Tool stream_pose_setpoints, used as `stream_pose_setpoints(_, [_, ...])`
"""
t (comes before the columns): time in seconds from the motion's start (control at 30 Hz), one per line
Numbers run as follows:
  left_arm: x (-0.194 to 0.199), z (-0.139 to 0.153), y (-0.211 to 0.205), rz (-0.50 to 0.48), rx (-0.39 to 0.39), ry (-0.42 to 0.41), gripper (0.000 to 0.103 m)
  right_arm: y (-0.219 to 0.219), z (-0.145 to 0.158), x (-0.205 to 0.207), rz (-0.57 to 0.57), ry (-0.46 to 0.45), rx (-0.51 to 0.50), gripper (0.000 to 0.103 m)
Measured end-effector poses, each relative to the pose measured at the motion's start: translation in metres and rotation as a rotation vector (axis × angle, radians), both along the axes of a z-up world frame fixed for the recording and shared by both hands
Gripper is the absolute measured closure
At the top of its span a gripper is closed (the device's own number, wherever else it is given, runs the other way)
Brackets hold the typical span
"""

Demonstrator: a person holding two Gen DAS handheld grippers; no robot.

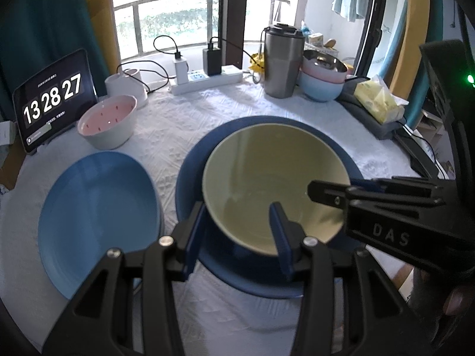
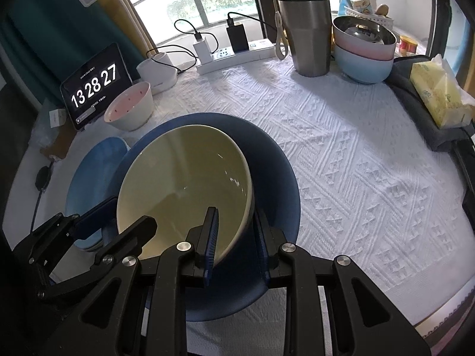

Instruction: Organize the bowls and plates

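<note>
You have four bowls: cream bowl (image 1: 273, 184), pink-lined bowl (image 1: 107, 121), two stacked bowls (image 1: 322, 81). Two plates: dark blue plate (image 1: 202, 160), light blue plate (image 1: 98, 216).

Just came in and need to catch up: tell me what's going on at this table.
A person holds tongs in each hand, both working on the cream-coloured round bowl, which sits on the large dark blue round plate. The right tongs look clamped on the bowl's rim, one finger inside and one outside. The left tongs straddle the rim too, but whether they press on it is unclear. A light blue round plate lies beside them, untouched.
</note>
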State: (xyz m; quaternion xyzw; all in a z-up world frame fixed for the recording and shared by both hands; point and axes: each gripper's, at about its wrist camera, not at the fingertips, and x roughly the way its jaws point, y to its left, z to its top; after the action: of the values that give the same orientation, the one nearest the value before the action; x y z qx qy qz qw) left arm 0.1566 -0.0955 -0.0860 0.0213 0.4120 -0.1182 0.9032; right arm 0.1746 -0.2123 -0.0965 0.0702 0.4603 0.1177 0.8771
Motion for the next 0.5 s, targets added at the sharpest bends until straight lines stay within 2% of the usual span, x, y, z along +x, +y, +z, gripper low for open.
stream_pose_setpoints(0.2, [-0.006, 0.007, 0.001, -0.01, -0.002, -0.032, 0.058, 0.001, 0.003, 0.001, 0.005, -0.01, 0.017, 0.078])
stream_pose_setpoints(0.5, [-0.005, 0.012, 0.008, 0.006, -0.017, -0.04, 0.058, -0.001, 0.009, -0.001, -0.028, -0.027, -0.011, 0.077])
